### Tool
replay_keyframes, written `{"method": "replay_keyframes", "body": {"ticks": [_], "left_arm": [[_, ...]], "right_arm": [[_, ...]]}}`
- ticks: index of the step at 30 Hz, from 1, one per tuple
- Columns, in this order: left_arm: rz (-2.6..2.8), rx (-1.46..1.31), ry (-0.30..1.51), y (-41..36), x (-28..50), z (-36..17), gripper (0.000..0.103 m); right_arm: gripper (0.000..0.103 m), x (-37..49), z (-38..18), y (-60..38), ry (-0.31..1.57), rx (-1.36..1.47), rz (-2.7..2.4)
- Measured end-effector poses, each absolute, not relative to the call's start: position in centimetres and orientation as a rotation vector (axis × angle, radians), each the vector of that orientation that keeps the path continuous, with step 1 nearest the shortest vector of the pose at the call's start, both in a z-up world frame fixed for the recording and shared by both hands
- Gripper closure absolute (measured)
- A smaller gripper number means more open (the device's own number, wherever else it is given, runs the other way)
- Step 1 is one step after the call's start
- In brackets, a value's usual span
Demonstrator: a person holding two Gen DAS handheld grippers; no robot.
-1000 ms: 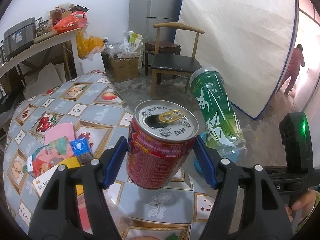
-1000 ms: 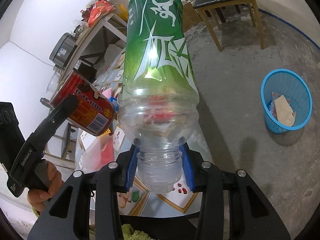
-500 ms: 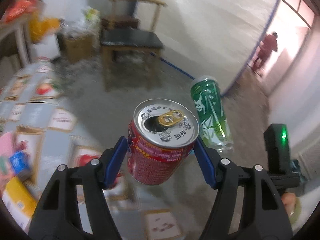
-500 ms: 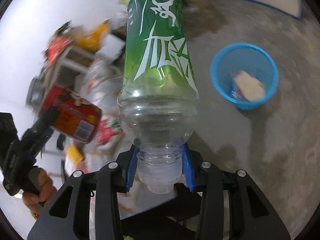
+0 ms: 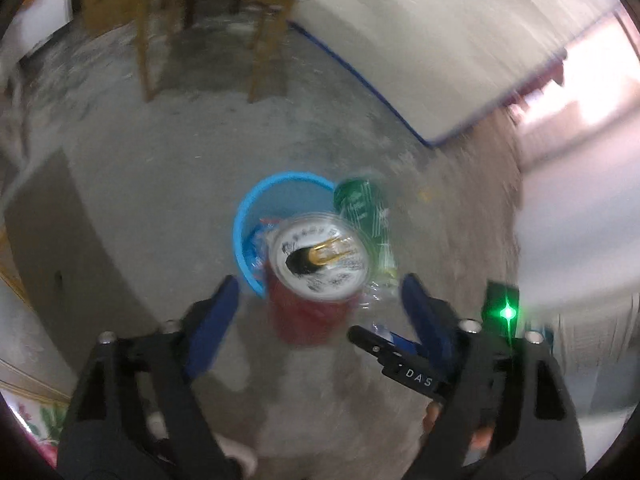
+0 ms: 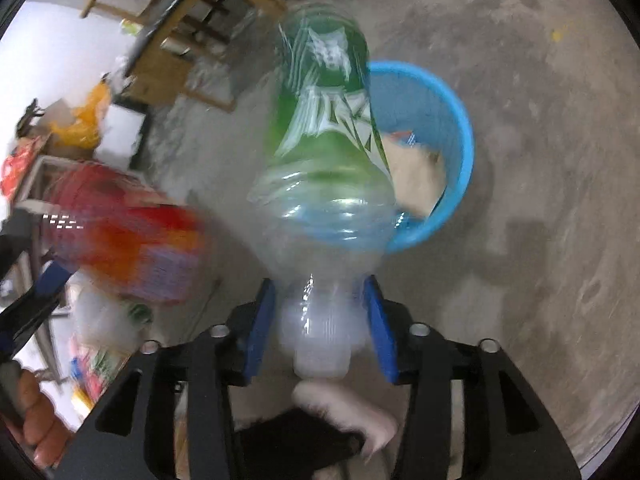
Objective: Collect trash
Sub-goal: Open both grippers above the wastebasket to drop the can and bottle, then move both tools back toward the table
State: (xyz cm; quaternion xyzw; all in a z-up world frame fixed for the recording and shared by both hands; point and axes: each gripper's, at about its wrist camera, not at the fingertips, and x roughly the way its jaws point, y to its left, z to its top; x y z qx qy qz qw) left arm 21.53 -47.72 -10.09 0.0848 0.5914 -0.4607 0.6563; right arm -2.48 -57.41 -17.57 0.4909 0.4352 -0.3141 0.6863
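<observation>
Both tongs opening over blue basket (image 5: 244, 224): left gripper (image 5: 316, 300) clear of red can (image 5: 316, 280); right gripper (image 6: 320, 320) off green bottle (image 6: 324, 136) neck, long axis basketward.

This looks like a plain room in somebody's home, half living space, half storage. Bare, stained concrete floor (image 6: 540, 160) underfoot, a wooden chair (image 5: 212, 28) with a dark seat by the wall, and what seems to be a mattress with blue piping (image 5: 440, 40) leaning upright. A blue plastic wastebasket (image 6: 460, 140) sits on the floor, and a cluttered bench (image 6: 36, 168) with bags (image 6: 84, 128) stands off to the side.
</observation>
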Motion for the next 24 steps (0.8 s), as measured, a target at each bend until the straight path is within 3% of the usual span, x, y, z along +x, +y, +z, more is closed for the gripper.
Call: {"method": "replay_keyframes", "body": {"ticks": [4, 15, 21, 24], "left_arm": [[-1.016, 0.114, 1.379, -45.8, 22.2, -10.5, 0.023], [-1.033, 0.175, 1.219, -37.2, 21.2, -5.8, 0.023], [-1.067, 0.159, 1.117, -30.9, 19.0, -1.7, 0.023], [-1.051, 0.164, 1.043, -26.9, 17.3, 0.3, 0.022]], "right_arm": [[0.055, -2.7, -17.7, -57.7, 0.942, 1.058, -0.743], [0.055, -6.4, -17.0, -53.8, 0.971, 0.953, -0.761], [0.054, -7.6, -13.6, -51.1, 0.955, 0.877, -0.749], [0.048, -7.4, -10.8, -49.3, 0.915, 0.843, -0.714]]}}
